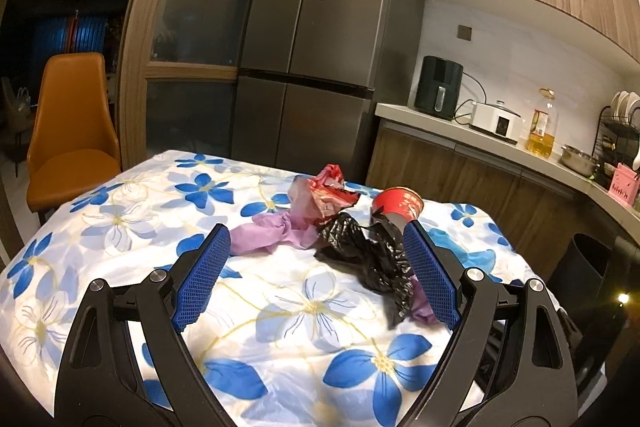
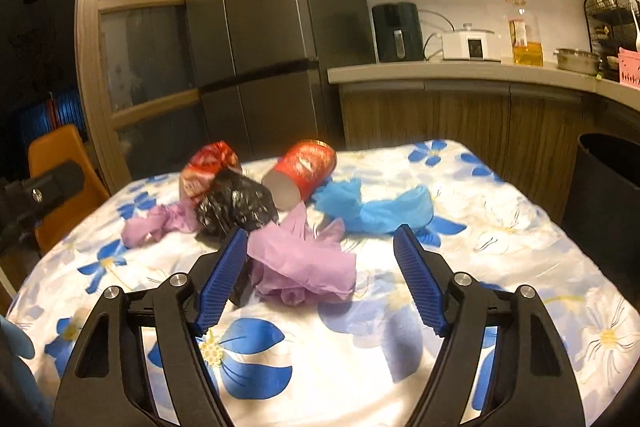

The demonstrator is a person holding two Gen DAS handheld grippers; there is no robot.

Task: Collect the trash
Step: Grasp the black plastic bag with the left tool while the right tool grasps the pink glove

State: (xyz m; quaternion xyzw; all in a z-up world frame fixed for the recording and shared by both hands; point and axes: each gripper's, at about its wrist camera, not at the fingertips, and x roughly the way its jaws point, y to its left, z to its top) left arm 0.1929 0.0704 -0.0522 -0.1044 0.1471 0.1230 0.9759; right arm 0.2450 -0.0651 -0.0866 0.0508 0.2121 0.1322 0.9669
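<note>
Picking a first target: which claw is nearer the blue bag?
Right. The right claw is just short of the blue bag, over purple paper. The left claw faces the black bag, farther off.

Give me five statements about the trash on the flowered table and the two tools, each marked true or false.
1. The red cup lies on its side. True.
2. The right tool is clamped on the blue bag. False: its jaws are open, with the purple bag between them.
3. The black bag lies in the bin. False: it lies on the table.
4. The left tool is open and holds nothing. True.
5. The bin stands on the table. False: it stands beside it.
</note>
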